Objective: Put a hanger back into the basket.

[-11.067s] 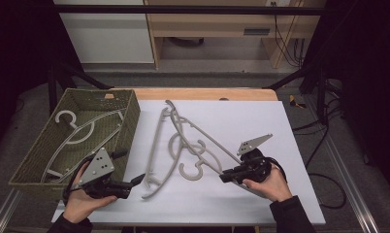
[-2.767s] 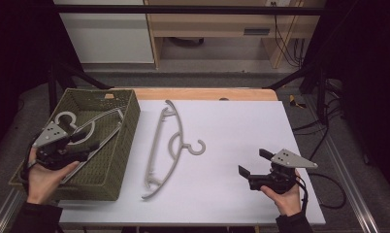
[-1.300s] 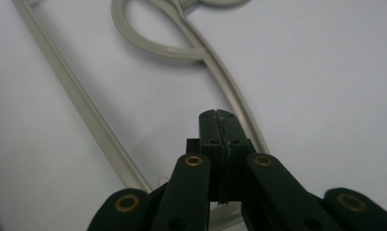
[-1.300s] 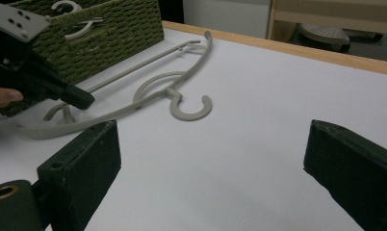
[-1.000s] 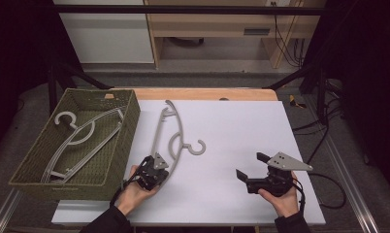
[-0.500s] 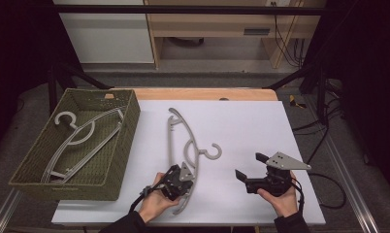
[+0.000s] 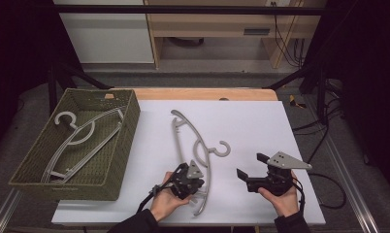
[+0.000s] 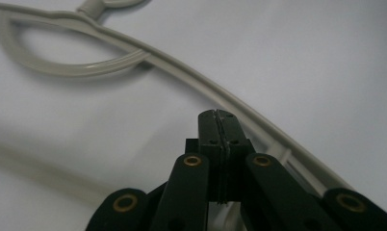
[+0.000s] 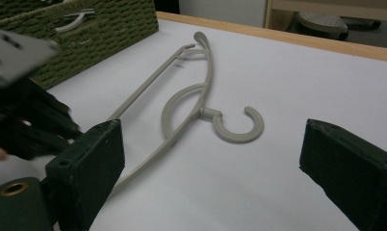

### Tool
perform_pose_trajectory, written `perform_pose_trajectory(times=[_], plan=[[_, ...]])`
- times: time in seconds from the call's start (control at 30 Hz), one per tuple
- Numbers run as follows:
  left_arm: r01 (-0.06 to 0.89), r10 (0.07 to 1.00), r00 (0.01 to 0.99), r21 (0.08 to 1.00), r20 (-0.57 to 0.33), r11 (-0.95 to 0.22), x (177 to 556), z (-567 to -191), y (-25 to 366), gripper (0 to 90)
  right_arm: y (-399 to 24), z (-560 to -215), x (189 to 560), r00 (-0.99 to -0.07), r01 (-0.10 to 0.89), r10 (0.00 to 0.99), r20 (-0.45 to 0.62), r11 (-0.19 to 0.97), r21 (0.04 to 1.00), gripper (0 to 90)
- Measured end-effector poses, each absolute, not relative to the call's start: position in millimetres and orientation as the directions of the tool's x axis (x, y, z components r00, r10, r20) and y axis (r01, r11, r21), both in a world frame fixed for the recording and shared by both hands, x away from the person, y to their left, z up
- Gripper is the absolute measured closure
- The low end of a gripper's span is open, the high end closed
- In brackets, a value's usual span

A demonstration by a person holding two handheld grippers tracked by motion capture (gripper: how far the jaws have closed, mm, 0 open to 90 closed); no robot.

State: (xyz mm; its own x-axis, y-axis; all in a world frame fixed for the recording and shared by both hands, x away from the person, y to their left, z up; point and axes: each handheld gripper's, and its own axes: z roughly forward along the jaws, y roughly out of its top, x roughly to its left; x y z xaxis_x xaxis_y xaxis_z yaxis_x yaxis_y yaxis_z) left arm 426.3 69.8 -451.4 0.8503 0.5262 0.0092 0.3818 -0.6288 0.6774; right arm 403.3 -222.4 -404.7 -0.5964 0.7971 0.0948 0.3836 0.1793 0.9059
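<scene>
A grey plastic hanger [image 7: 199, 145] lies on the white table, hook [image 7: 222, 148] pointing right. My left gripper [image 7: 189, 180] sits at the hanger's near end with its jaws pressed together. The hanger's thin straight bar runs in under them and its curved arm [image 8: 172, 62] passes just beyond the tips. In the left gripper view the pads [image 8: 219, 126] meet with no gap. My right gripper [image 7: 248, 165] rests open on the table right of the hanger, holding nothing. The right gripper view looks between its wide-apart jaws at the hanger [image 9: 182, 103] and its hook [image 9: 239, 126].
A green woven basket [image 7: 116, 145] stands at the table's left with more grey hangers [image 7: 81, 138] lying in it; its corner [image 9: 109, 29] shows in the right gripper view. A wooden strip [image 7: 203, 94] edges the table's far side. A cable trails right of the right hand.
My left gripper moved right along the near side and the hanger's near end swung with it, turning the hook further right. The right gripper stayed in place.
</scene>
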Motion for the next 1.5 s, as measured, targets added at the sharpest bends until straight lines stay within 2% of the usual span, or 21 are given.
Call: perform_pose_trajectory(times=[0.17,0.4,0.67,0.77,0.87,1.0,1.2,1.5], plan=[[0.382,0.587,0.810,0.745,0.015,-0.547,413.9,-426.5,119.2,82.7,-214.8,-405.4,405.2,-0.580,0.406,0.810,0.084,0.198,0.892,11.0],[0.377,0.647,0.762,0.830,-0.026,-0.411,413.6,-391.1,179.2,57.4,-187.2,-408.4,413.5,-0.568,0.466,0.821,0.065,0.255,0.847,14.4],[0.360,0.656,0.754,0.860,-0.041,-0.361,413.0,-384.0,200.3,36.6,-143.3,-431.8,430.3,-0.571,0.548,0.818,0.065,0.321,0.772,24.1],[0.346,0.658,0.753,0.864,-0.023,-0.366,412.5,-383.3,202.3,31.1,-127.0,-442.8,435.2,-0.568,0.581,0.820,0.071,0.338,0.740,33.6],[0.332,0.666,0.746,0.873,-0.012,-0.356,410.3,-379.2,204.9,26.3,-114.4,-453.0,440.3,-0.568,0.614,0.817,0.094,0.346,0.710,38.6],[0.315,0.672,0.740,0.877,0.011,-0.362,407.9,-374.9,207.3,23.9,-103.4,-463.3,444.0,-0.576,0.628,0.815,0.070,0.386,0.676,45.8],[0.339,0.691,0.723,0.870,0.002,-0.358,411.3,-377.8,210.9,23.7,-102.8,-469.6,446.3,-0.552,0.661,0.831,0.067,0.387,0.643,59.3],[0.351,0.690,0.724,0.861,0.001,-0.369,413.1,-382.4,210.0,24.3,-109.3,-467.8,449.0,-0.537,0.693,0.839,0.091,0.377,0.614,64.7]])
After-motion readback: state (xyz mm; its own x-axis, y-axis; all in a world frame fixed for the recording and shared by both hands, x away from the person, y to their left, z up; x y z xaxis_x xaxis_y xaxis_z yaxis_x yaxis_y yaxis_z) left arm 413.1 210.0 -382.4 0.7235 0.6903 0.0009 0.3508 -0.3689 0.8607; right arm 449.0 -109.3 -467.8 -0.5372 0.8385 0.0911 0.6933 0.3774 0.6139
